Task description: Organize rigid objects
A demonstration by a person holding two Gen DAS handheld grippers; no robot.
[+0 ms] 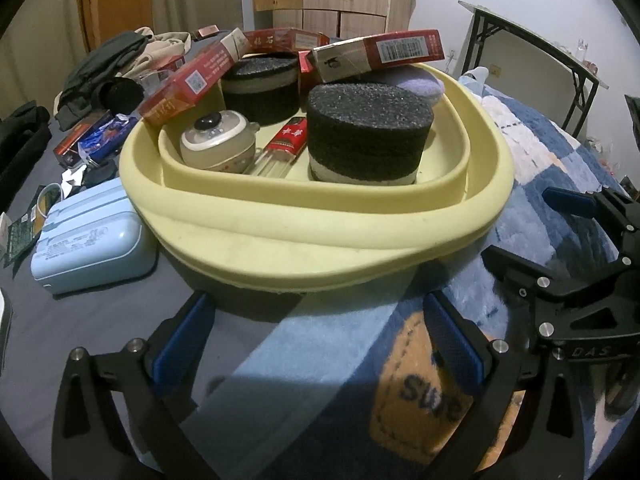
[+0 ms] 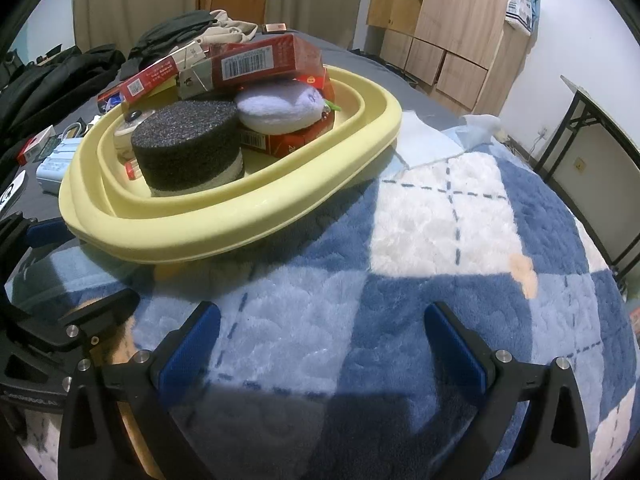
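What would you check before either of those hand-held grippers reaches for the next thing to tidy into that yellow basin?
1. Left hand-held gripper open and holding nothing: ok.
2. Right hand-held gripper open and holding nothing: ok.
3. Room left in the yellow basin: not ok, it looks crowded, with red boxes propped on the far rim.
4. Basin sits flat: cannot tell, it straddles the plaid blanket and the grey sheet.
5. Something loose within reach: ok, the light blue case lies beside the basin.

basin (image 1: 320, 236) blocks ahead, blanket (image 2: 420, 208) open right
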